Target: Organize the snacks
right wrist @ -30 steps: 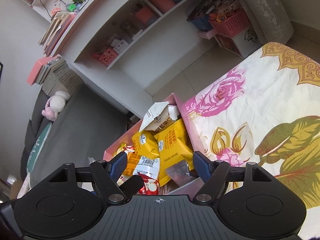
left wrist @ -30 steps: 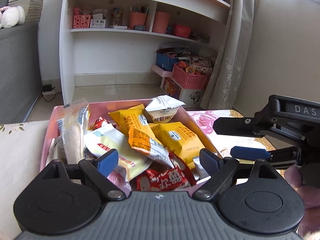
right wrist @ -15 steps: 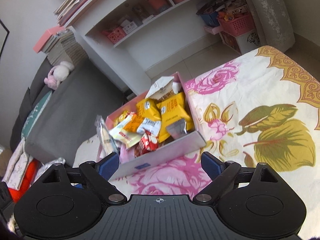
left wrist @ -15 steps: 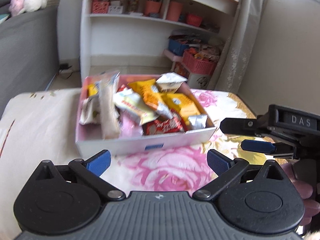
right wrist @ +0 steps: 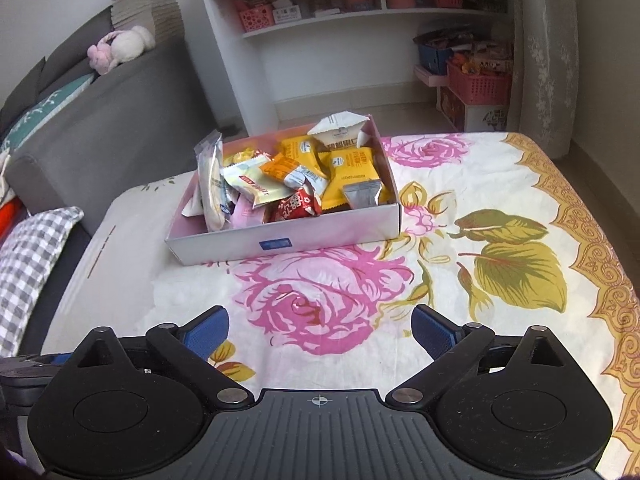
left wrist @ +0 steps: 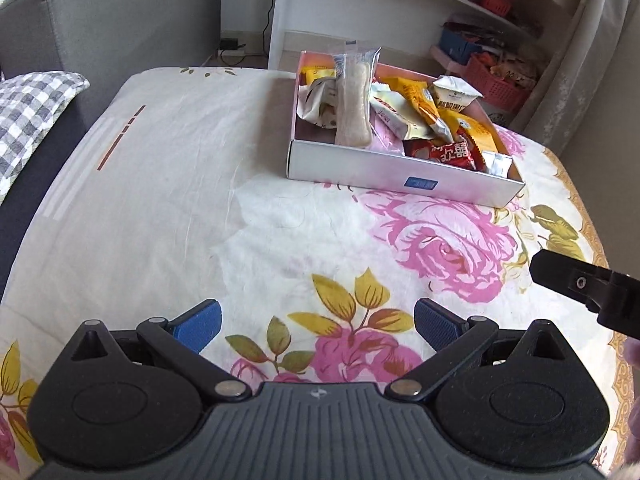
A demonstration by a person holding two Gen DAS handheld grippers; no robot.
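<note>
Shallow white box [right wrist: 288, 242] packed with snacks, sitting on the rose-print cloth [right wrist: 320, 304] over the worktop, up around 12 o'clock in the right wrist view and more like 1 o'clock in the left one. Inside: yellow packets [right wrist: 352, 168] toward the 2 o'clock corner, a white pouch [right wrist: 340, 130] propped at the far edge, a red wrapper [right wrist: 296, 206] near the front wall, a small silver sachet [right wrist: 364, 194] at the right front corner, and a long clear-wrapped pale bar [left wrist: 354, 100] leaning up on the left side (sticks out well above the rim). Small blue label [left wrist: 420, 183] on the front wall.

Left hand-held gripper [left wrist: 316, 326] low at 6 o'clock, jaws spread wide, nothing between the blue pads but flowered cloth, well apart from the box. Right hand-held gripper [right wrist: 320, 328] same deal, jaws opening, nothing in between. Peeks into the left view at 3 o'clock too.

Further out: grey sofa [right wrist: 112, 120] at 10 o'clock with a plush toy [right wrist: 120, 46] on its back, checked pillow [right wrist: 28, 264] at 9, white shelf unit [right wrist: 320, 36] at 12, pink baskets [right wrist: 478, 84] on the floor at 2, and a curtain [right wrist: 544, 52] beside them.
</note>
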